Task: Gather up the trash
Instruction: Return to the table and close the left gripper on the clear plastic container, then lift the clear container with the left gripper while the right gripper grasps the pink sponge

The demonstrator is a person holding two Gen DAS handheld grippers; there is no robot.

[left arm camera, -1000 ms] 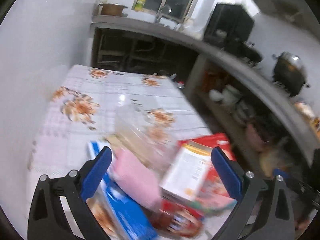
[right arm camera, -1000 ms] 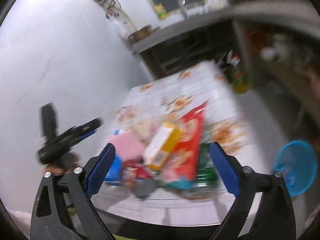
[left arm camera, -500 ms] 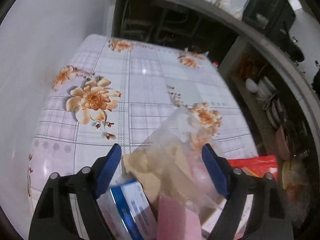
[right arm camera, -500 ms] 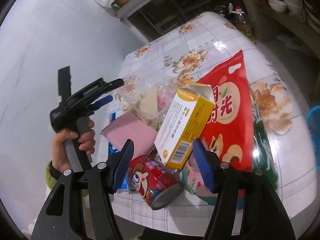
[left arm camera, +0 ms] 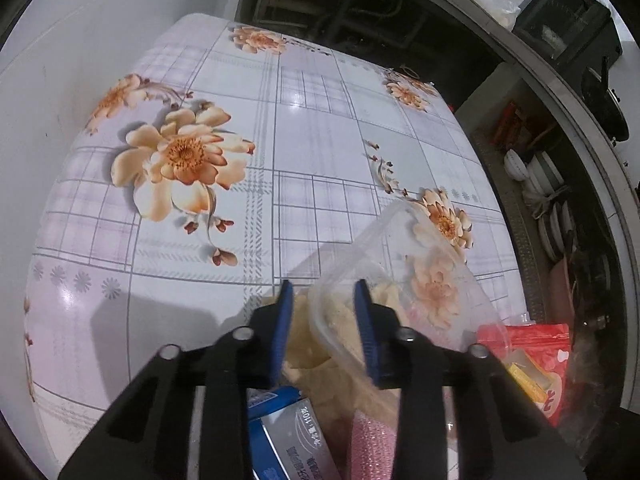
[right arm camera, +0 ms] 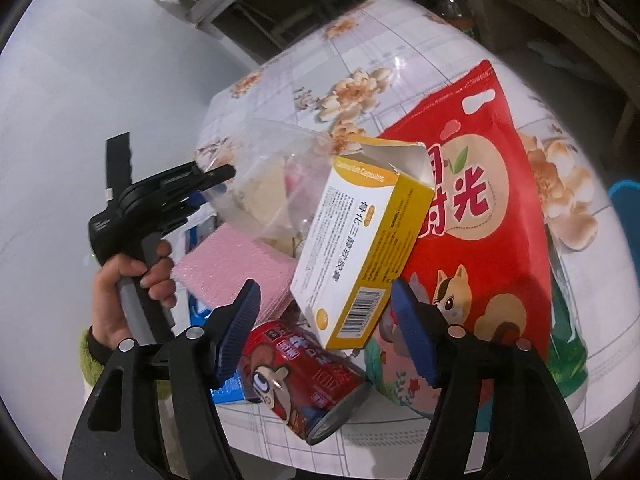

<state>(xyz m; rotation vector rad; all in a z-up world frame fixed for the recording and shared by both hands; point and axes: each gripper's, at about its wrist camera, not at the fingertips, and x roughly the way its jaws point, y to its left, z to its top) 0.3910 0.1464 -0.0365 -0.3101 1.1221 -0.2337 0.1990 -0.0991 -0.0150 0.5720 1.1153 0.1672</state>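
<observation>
A heap of trash lies on the flowered table (left arm camera: 312, 140). My left gripper (left arm camera: 325, 332) points down at a clear plastic container (left arm camera: 420, 280). Its jaws are closing with the container's near rim between them, and a small gap still shows at the left pad. A blue carton (left arm camera: 288, 432) and a pink pad (left arm camera: 368, 448) lie under it. My right gripper (right arm camera: 326, 332) is opening, and the low end of a yellow-and-white box (right arm camera: 360, 248) sits between its fingers untouched. A red can (right arm camera: 308, 376) lies below, with a red snack bag (right arm camera: 480, 208) to the right.
A person's hand (right arm camera: 128, 280) holds the left gripper's handle against the white wall. Green packaging (right arm camera: 564, 344) lies under the red bag. A blue basket (right arm camera: 626, 216) stands right of the table. Shelves with bowls (left arm camera: 540, 176) and a dark counter lie beyond.
Both grippers came down closer to the heap. The left jaws narrowed from wide open around the clear container's rim. The right jaws drew in around the yellow box's end.
</observation>
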